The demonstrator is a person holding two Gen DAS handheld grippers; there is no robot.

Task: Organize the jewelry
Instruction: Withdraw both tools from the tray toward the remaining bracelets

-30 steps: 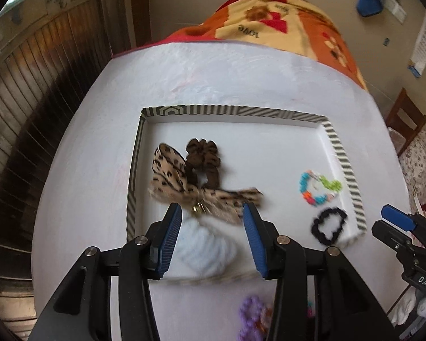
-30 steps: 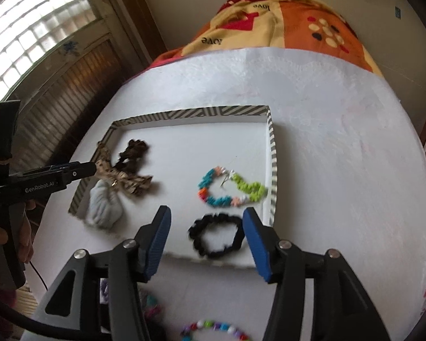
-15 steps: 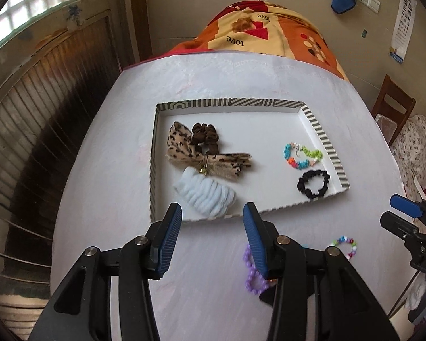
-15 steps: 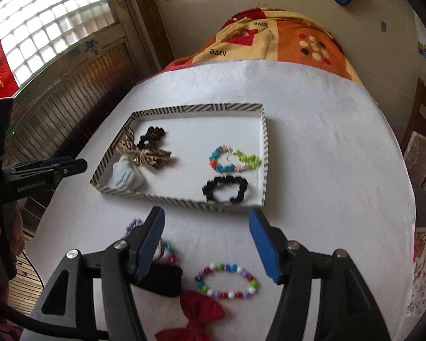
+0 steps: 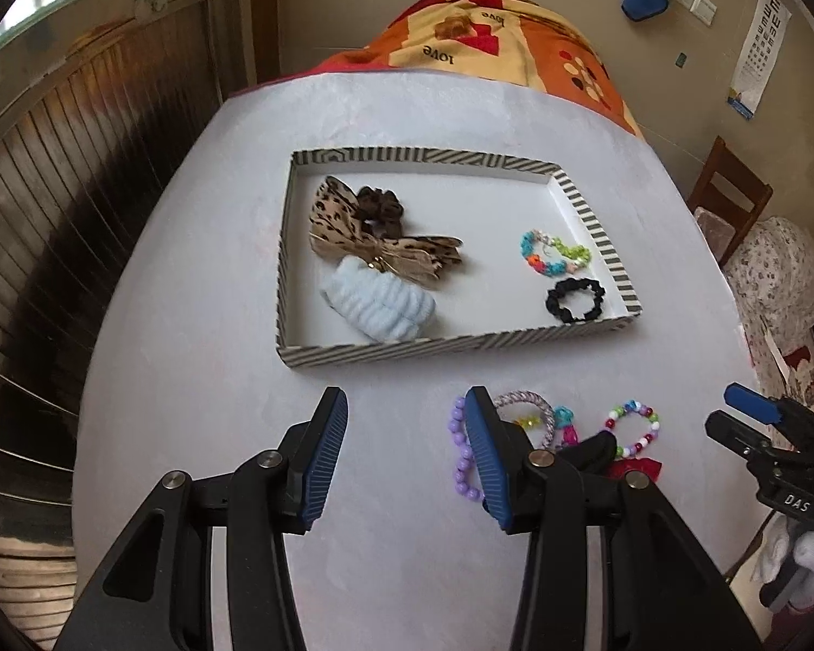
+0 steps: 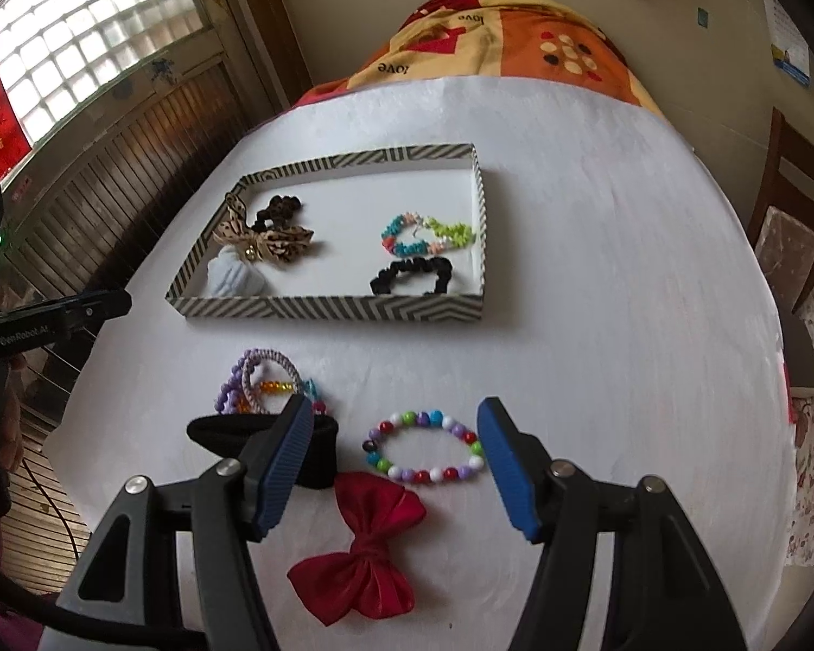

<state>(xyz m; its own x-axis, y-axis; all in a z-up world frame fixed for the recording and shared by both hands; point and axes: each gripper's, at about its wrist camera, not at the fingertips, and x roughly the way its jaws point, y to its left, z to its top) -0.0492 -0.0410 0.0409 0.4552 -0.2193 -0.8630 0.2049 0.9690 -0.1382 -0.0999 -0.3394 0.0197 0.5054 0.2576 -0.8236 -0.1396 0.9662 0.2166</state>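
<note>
While drawn back from the striped tray [image 6: 331,308] since a second ago, both tongs open and empty: left tongs [image 5: 401,436] over bare counter [image 5: 201,336], right tongs [image 6: 390,453], jaws just widened, over beaded bracelet [image 6: 423,447]. In tray: leopard bow [image 5: 374,247], brown scrunchie [image 5: 380,206], pale-blue scrunchie [image 5: 380,304], colourful bracelet [image 5: 553,255], black scrunchie [image 5: 575,301].

Right claw [image 6: 393,464] open above beaded bracelet [image 6: 424,446]; red bow [image 6: 366,545] beside
</note>
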